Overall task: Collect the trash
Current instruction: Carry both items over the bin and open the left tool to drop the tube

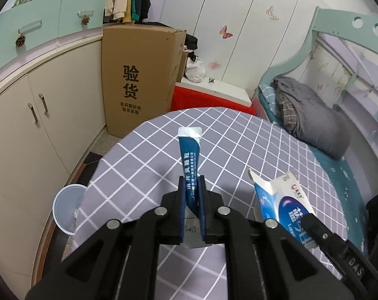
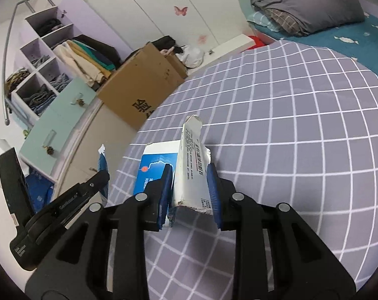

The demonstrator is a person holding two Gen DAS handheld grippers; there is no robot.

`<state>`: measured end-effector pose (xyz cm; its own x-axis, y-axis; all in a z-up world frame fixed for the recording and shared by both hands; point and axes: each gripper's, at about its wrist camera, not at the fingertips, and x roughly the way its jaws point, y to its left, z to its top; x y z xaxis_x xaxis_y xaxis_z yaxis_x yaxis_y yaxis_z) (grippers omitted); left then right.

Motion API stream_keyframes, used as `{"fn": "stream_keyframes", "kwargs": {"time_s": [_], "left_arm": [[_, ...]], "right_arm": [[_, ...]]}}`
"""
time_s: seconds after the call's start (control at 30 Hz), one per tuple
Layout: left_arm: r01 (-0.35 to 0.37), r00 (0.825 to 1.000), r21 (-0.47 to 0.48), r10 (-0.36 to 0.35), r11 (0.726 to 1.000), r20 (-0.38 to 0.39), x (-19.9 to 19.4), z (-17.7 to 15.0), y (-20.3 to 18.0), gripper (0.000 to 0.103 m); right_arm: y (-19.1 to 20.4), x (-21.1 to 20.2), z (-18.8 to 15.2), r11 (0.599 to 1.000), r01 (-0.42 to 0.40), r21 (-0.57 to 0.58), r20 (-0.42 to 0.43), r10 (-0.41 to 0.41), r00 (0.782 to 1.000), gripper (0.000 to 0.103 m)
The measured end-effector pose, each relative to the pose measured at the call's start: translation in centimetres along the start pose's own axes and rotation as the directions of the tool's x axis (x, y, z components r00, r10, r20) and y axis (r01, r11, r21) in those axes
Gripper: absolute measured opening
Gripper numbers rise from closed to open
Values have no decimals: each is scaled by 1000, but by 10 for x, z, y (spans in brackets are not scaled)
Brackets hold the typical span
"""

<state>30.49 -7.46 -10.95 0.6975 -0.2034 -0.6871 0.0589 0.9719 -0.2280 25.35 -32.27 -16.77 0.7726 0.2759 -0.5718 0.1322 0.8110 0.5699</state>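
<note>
My left gripper is shut on a blue sachet wrapper and holds it upright above the grey checked table. My right gripper is shut on a crumpled white and blue carton and holds it above the same table. The carton and the right gripper also show at the lower right of the left wrist view. The left gripper and its sachet show at the left of the right wrist view. A pale blue bin stands on the floor left of the table.
A tall cardboard box stands beyond the table by the cream cabinets. A red box with a white lid sits behind the table. A bed with a folded grey blanket lies to the right.
</note>
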Motion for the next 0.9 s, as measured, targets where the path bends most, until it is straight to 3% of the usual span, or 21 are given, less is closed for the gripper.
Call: {"fn": "stream_keyframes", "kwargs": {"time_s": [0.43, 0.7, 0.9], "left_arm": [[14, 999, -39, -12, 999, 46, -58, 0, 89, 9], [-50, 996, -103, 57, 993, 72, -88, -5, 179, 9], [-114, 992, -191, 122, 975, 34, -98, -16, 257, 9]], "right_arm": [[83, 1, -26, 991, -102, -88, -35, 99, 994, 28], [161, 36, -62, 969, -183, -166, -126, 163, 979, 28], [212, 77, -97, 945, -249, -212, -222, 202, 954, 28]]}}
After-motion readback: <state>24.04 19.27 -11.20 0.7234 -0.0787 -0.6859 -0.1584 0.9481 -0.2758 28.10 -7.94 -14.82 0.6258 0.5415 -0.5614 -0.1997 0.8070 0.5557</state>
